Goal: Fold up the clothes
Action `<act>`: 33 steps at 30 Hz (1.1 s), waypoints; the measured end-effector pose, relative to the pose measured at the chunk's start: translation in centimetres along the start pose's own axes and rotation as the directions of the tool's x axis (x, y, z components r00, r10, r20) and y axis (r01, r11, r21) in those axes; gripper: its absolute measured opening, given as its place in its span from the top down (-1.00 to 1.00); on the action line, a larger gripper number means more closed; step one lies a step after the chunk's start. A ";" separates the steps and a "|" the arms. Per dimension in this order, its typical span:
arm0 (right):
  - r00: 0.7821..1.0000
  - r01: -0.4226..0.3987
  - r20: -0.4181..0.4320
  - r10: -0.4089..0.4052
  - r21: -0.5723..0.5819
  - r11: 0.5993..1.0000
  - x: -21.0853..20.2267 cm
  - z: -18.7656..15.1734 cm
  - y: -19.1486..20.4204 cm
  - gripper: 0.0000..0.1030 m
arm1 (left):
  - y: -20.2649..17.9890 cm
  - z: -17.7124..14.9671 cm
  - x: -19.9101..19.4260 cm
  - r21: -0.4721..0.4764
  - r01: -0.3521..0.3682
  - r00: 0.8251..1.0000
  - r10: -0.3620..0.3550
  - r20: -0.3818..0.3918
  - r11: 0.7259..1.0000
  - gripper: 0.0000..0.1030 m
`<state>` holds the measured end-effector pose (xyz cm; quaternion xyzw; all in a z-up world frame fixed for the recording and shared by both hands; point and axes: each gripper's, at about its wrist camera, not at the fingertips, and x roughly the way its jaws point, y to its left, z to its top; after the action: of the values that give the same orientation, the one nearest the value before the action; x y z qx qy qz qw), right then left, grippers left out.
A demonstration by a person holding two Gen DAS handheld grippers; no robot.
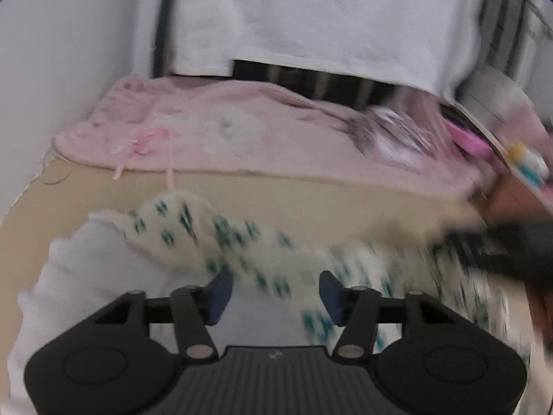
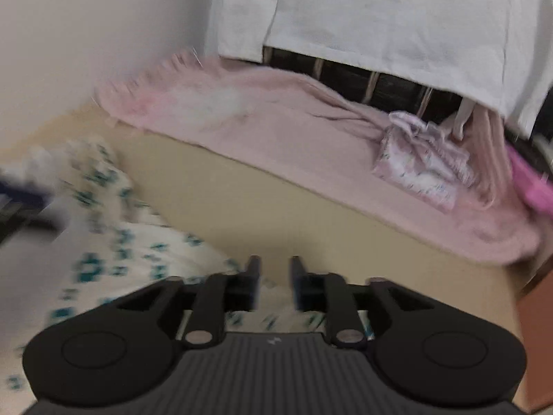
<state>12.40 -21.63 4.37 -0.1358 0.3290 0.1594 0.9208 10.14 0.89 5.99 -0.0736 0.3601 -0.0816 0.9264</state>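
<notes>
A: Lying crumpled on the tan bench (image 1: 311, 193), the printed garment (image 1: 221, 238) sits under both claws.
B: Gripped?
A: No. Left claw (image 1: 274, 292) gapes, empty; right claw (image 2: 274, 285) stands narrowly parted, empty. Pink cloth (image 2: 276, 110) lies behind.
</notes>
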 end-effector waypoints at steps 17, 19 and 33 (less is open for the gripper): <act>0.990 0.113 0.054 -0.131 0.264 0.958 -4.1 -4.5 -3.2 0.19 | 0.1 0.3 6.9 -0.021 -0.172 0.982 0.173 0.075 0.985 0.40; 0.997 0.064 0.036 -0.073 0.218 0.974 -4.8 -5.4 -1.4 0.03 | -0.8 -0.4 6.9 0.066 -0.202 0.976 0.196 0.094 0.977 0.38; 0.998 -0.051 0.041 0.047 0.104 0.993 -7.8 -9.4 4.0 0.74 | -4.0 -4.7 -7.0 0.254 0.008 0.992 -0.040 0.123 0.967 0.00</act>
<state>-0.12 -22.90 1.80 -0.0760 0.3223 0.1671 0.9287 1.47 -1.94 7.97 0.0356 0.2862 -0.1333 0.9482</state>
